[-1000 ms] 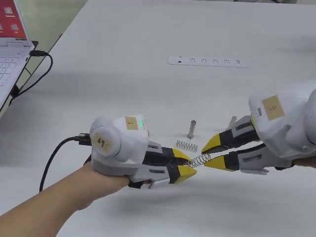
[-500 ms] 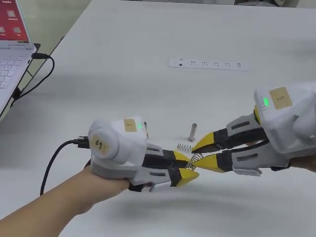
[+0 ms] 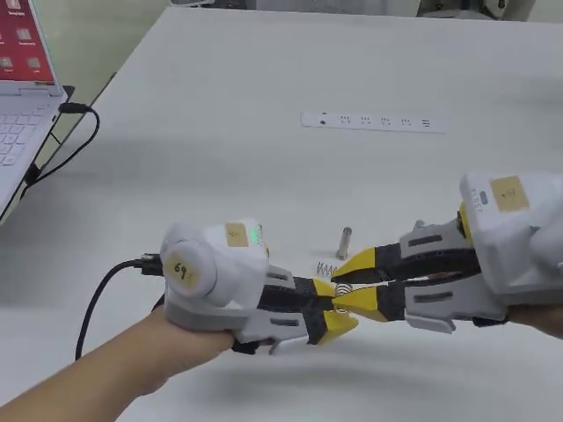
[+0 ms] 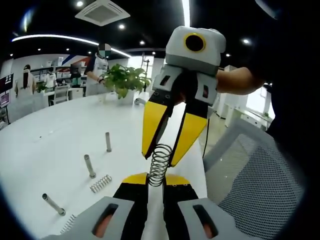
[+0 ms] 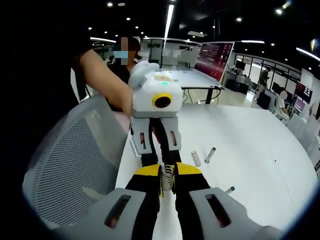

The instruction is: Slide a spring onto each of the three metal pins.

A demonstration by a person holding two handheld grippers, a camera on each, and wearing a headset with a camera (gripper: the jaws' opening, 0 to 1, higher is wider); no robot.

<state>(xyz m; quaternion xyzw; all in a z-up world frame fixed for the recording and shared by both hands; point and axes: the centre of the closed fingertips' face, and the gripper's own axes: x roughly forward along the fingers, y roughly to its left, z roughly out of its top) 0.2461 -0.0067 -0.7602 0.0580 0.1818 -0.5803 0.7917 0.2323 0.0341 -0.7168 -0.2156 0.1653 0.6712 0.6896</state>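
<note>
A small steel spring (image 3: 342, 287) is held in the air between both grippers, which meet tip to tip. My left gripper (image 3: 338, 310) is shut on the spring's (image 4: 159, 165) lower end. My right gripper (image 3: 339, 289) comes from the opposite side, and its yellow jaws (image 4: 160, 157) pinch the upper coils. In the right gripper view the spring (image 5: 167, 178) sits between my right gripper's (image 5: 167, 172) tips. One metal pin (image 3: 344, 242) stands upright just behind the grippers. Two more pins (image 4: 89, 165) (image 4: 52, 204) are on the table, one of them lying flat. A loose spring (image 3: 325, 267) lies by the upright pin.
A second loose spring (image 4: 67, 224) lies near the flat pin. A white power strip (image 3: 374, 120) lies farther back on the white table (image 3: 220, 132). A laptop (image 3: 22, 79) with a black cable (image 3: 62, 145) sits at the left edge. A mesh chair (image 5: 75, 160) stands beside the table.
My right gripper moved left toward the left gripper and its jaws narrowed from wide open onto the spring. The left gripper kept its hold on the spring.
</note>
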